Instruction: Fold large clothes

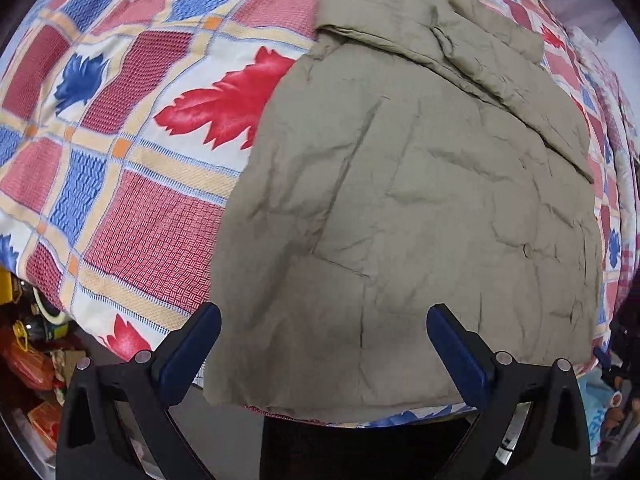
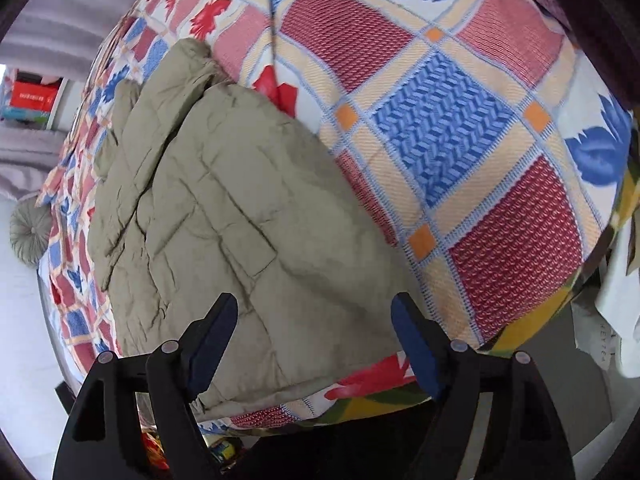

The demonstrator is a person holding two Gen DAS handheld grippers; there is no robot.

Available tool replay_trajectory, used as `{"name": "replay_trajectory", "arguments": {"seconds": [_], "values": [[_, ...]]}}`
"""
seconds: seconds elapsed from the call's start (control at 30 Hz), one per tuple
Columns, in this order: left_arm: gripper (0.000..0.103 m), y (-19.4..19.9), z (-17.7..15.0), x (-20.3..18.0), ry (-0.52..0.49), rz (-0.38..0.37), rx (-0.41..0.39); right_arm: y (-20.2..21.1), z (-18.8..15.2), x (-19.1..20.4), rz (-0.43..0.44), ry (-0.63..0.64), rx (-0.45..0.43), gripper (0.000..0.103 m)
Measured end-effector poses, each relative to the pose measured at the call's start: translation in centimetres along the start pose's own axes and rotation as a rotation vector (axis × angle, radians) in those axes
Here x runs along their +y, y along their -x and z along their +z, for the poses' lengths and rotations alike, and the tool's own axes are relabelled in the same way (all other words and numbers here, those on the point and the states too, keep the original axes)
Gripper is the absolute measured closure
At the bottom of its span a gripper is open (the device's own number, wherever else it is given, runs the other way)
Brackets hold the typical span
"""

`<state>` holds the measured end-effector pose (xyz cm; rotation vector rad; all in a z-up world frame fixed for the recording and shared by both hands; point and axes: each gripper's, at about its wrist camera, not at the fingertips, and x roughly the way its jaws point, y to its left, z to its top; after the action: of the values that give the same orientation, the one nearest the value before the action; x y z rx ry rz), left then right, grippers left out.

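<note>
An olive-green quilted jacket (image 1: 420, 184) lies flat on a bed with a patterned bedspread (image 1: 132, 128). One sleeve is folded across its far part. Its hem lies near the bed's near edge. My left gripper (image 1: 324, 322) is open and empty, hovering just above the hem, fingers wide apart. In the right wrist view the same jacket (image 2: 224, 220) fills the left and middle. My right gripper (image 2: 314, 312) is open and empty above the jacket's near corner and side edge.
The bedspread (image 2: 460, 128) has red, blue and cream checks with leaf prints. Cluttered toys and boxes (image 1: 36, 360) lie on the floor at the left. A round grey cushion (image 2: 30, 232) sits beside the bed. White cloth (image 2: 616, 312) hangs at the right.
</note>
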<state>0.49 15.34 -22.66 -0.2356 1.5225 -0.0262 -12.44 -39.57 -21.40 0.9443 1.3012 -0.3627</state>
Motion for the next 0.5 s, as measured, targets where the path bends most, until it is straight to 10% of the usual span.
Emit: {"name": "replay_trajectory", "arguments": {"seconds": [0.5], "values": [[0.0, -4.0, -4.2, 7.2, 0.298, -0.246, 0.114, -4.3, -2.1, -3.8, 0.166, -0.211, 0.111, 0.021]]}}
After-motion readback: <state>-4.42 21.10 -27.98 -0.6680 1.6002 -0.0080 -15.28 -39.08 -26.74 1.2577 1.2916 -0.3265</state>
